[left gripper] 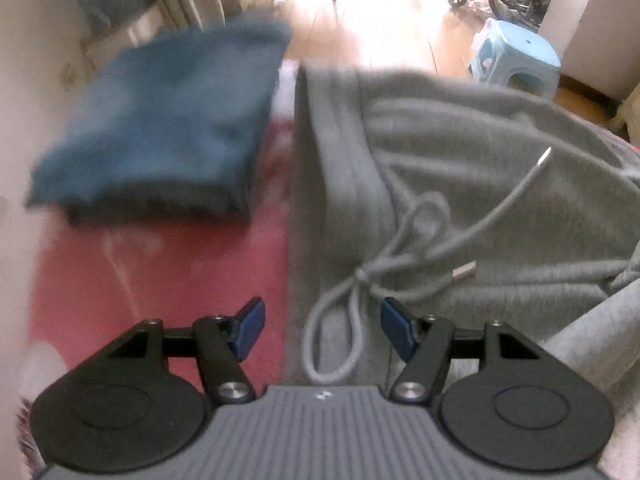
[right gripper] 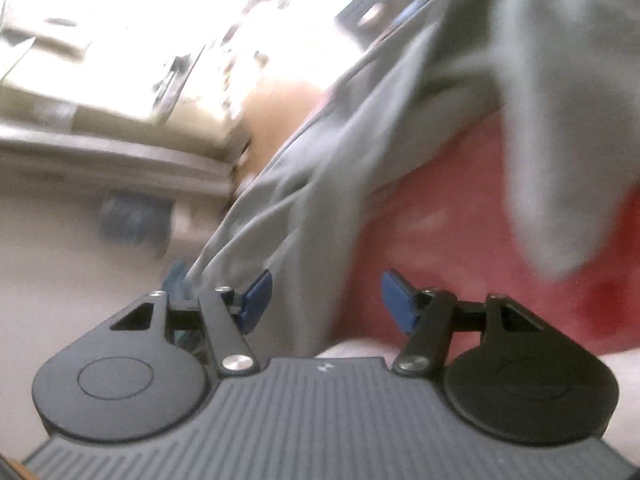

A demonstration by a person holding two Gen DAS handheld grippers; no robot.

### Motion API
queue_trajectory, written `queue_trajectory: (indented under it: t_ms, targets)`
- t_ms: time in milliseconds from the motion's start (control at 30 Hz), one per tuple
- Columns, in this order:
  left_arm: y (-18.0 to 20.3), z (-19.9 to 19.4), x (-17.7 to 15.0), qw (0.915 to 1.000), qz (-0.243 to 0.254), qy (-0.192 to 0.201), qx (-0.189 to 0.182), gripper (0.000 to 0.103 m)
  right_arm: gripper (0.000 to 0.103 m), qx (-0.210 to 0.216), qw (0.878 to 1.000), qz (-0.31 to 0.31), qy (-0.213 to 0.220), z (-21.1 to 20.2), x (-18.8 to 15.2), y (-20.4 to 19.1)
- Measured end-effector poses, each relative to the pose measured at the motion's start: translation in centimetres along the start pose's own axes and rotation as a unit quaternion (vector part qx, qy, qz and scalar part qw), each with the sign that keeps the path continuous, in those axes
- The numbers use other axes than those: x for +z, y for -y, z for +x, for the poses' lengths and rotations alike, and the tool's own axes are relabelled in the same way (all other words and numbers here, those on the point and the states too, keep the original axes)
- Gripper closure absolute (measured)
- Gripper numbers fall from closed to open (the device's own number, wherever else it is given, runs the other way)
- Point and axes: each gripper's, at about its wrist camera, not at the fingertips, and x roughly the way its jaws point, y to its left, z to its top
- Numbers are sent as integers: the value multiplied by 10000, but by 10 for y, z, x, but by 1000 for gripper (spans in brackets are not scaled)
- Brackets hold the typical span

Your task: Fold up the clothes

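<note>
Grey sweatpants [left gripper: 460, 168] lie spread on the red bedcover [left gripper: 160, 264] beside a folded blue garment [left gripper: 160, 120], probably awaiting folding, both the left gripper [left gripper: 322, 328] and right gripper [right gripper: 326, 300] open and empty.

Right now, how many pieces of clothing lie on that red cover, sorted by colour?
Blue: 1, the folded blue garment
Grey: 1, the grey drawstring sweatpants
Total: 2
</note>
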Motion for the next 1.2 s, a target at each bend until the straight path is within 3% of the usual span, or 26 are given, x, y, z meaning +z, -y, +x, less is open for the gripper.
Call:
queue_trajectory:
  t_ms: [167,300,433,533,633,733,767,867,933,1133,1167,1200]
  targets:
    - [34,-30,32,9982,233,541,-75,36,41,-751,9938,-388,718,-35,32,23]
    - [93,-32,47,9943,646,700,-486,36,41,-1734,9696,-1394,1014,-25,62,17]
    - [161,-25,44,9868,1133,667,-942,36,41,-2532,9362,-2152,1141,-4,90,20]
    - [206,-25,41,9755,1461,740,-1470,36,41,-2747,9140,-2758,1141,12,109,21]
    - [249,-27,39,9566,1860,774,-2106,36,41,-2807,8896,-3427,1111,28,126,18]
    - [290,-29,36,9315,2365,707,-2671,36,41,-2509,8420,-4713,774,55,128,8]
    - [302,-30,34,9231,2568,694,-2778,35,41,-2489,8186,-5137,636,65,126,7]
    - [334,-30,27,9081,3094,760,-2717,33,41,-2535,7511,-6086,347,87,123,4]
    - [353,-25,22,9007,3399,836,-2572,33,41,-2528,7170,-6492,210,100,126,6]
    - [382,-16,6,8838,3938,1023,-2311,49,47,-2437,6616,-7078,-432,126,137,19]
    - [383,-15,6,8841,3951,1026,-2277,54,58,-2483,6544,-7125,-492,128,135,21]
    - [383,-14,8,8863,3907,998,-2279,57,78,-2525,6490,-7156,-540,129,133,23]
